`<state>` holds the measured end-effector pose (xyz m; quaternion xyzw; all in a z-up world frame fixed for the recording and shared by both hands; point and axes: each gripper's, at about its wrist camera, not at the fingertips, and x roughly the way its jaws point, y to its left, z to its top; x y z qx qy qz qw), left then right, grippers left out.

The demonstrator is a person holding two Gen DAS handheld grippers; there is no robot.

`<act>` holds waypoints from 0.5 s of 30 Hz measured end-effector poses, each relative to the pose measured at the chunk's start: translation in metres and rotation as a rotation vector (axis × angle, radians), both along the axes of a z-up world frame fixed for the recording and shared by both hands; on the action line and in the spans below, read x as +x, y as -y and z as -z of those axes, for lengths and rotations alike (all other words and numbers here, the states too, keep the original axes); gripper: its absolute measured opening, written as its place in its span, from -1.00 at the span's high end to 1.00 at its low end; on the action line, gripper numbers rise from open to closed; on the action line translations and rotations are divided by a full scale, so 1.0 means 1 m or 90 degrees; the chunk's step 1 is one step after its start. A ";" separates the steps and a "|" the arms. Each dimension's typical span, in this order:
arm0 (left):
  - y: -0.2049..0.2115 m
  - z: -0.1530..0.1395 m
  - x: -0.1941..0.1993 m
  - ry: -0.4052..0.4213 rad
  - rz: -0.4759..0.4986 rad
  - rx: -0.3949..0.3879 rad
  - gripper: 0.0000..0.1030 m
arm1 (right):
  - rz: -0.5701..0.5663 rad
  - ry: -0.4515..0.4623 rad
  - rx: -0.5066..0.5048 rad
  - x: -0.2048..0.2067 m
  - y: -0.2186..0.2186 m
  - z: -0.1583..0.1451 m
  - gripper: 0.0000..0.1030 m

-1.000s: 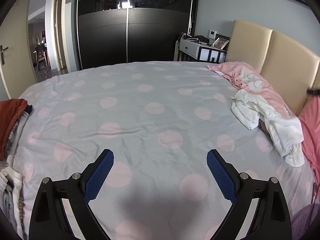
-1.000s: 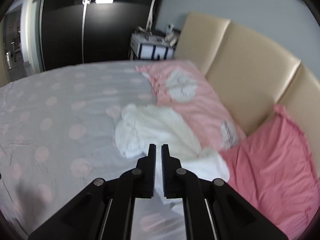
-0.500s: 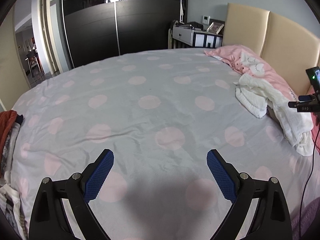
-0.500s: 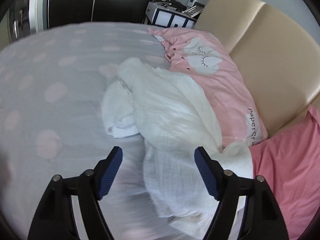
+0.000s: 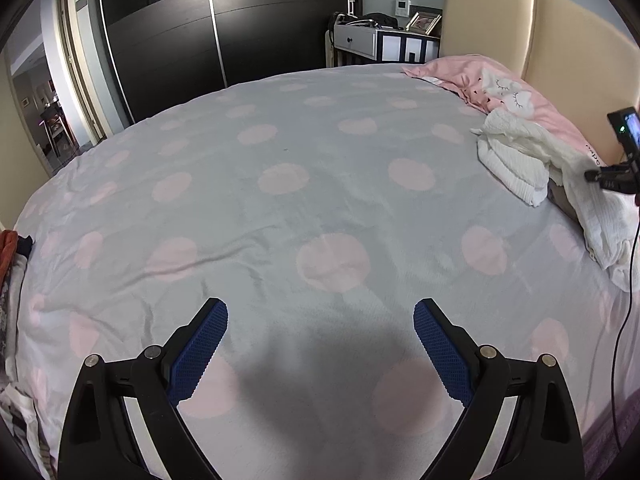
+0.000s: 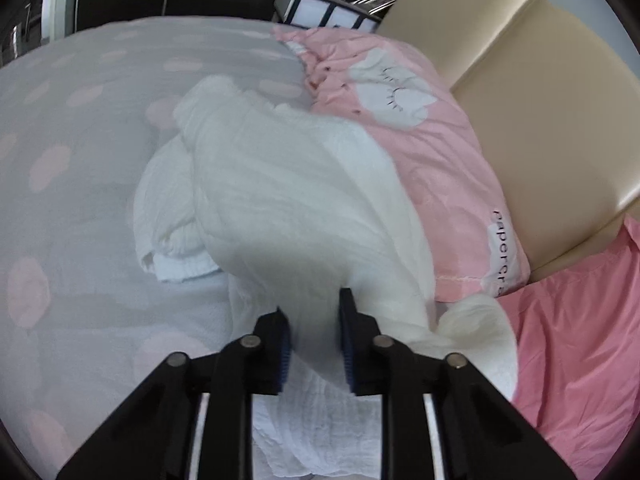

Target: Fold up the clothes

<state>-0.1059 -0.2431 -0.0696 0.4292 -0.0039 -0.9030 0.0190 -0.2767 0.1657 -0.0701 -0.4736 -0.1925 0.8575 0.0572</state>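
Note:
A crumpled white garment (image 6: pixel 280 184) lies on the grey bedspread with pink dots (image 6: pixel 72 184), partly against a pink pillow. My right gripper (image 6: pixel 314 308) points down into the garment, and its jaws are closing with a bunched fold of white cloth filling the gap between the blue pads. In the left wrist view the same white garment (image 5: pixel 520 160) sits far right, with the right hand-held device (image 5: pixel 622 152) just above it. My left gripper (image 5: pixel 320 312) stands wide open above bare bedspread (image 5: pixel 280 220), with nothing between its fingers.
A pink cloud-print pillow (image 6: pixel 420 128) and a darker pink pillow (image 6: pixel 580 340) lean on the beige headboard (image 6: pixel 540 92). A nightstand (image 5: pixel 380 42) and dark wardrobe (image 5: pixel 200 32) stand beyond the bed. A pile of clothes (image 5: pixel 10 264) lies at the left edge.
The right gripper opened wide, sank onto the white garment, and its jaws have closed in around a fold. The left gripper moved lower over the bedspread and stayed open.

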 end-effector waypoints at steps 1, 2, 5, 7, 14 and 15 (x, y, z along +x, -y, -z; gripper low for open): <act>0.000 -0.001 0.000 -0.001 0.000 0.000 -0.85 | 0.006 -0.013 0.005 0.002 0.001 -0.007 0.71; 0.001 -0.001 0.001 -0.006 -0.002 0.000 -0.85 | 0.012 -0.025 0.017 0.003 0.002 -0.016 0.74; 0.002 -0.007 0.005 -0.021 -0.006 -0.003 -0.85 | 0.011 -0.066 0.024 0.012 0.015 -0.050 0.77; 0.003 -0.013 0.009 -0.034 -0.011 -0.008 -0.85 | 0.007 -0.093 0.022 0.018 0.025 -0.075 0.78; 0.024 -0.038 0.037 -0.076 -0.047 0.019 -0.85 | -0.087 -0.197 0.001 0.059 0.102 -0.179 0.79; 0.028 -0.041 0.043 -0.081 -0.053 0.027 -0.85 | -0.109 -0.209 -0.010 0.070 0.118 -0.196 0.79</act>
